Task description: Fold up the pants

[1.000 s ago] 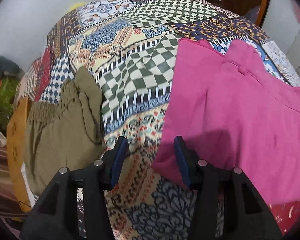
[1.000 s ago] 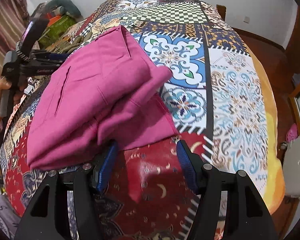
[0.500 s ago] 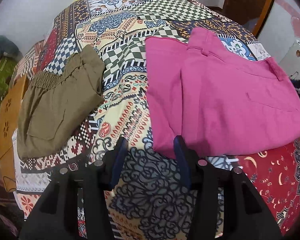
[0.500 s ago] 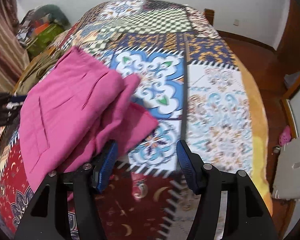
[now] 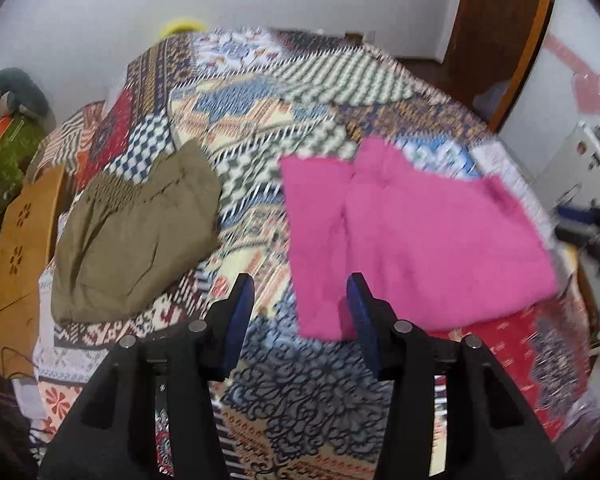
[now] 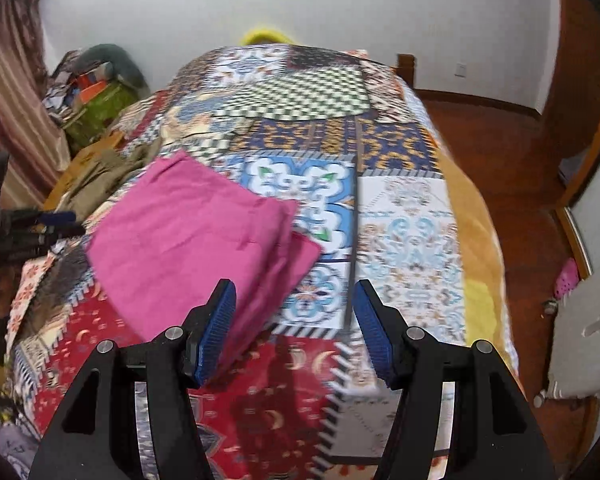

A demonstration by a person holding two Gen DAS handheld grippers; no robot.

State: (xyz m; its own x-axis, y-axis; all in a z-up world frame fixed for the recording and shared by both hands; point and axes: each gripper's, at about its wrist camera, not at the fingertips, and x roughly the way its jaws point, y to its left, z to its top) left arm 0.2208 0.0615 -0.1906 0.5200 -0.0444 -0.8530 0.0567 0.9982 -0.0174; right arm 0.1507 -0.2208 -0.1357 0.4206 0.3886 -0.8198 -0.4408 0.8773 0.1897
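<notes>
Olive pants (image 5: 136,236) folded at bedspread (image 5: 260,184) left side. Left gripper (image 5: 300,312) released, nothing between pads, above the spread. Pink pants (image 5: 420,240) folded flat, centre-right. Right gripper (image 6: 294,328) released too, empty, just off the pink pants' near edge.

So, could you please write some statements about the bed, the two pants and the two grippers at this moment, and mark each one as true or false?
1. The pink pants lie folded on the patchwork bedspread. True.
2. The left gripper is clamped on the pink pants. False: its jaws stand apart with nothing between them.
3. The olive pants lie stacked on top of the pink pants. False: they lie apart, with bedspread showing between them.
4. The right gripper holds nothing. True.
5. The bedspread is plain white. False: it is a many-coloured patchwork.
</notes>
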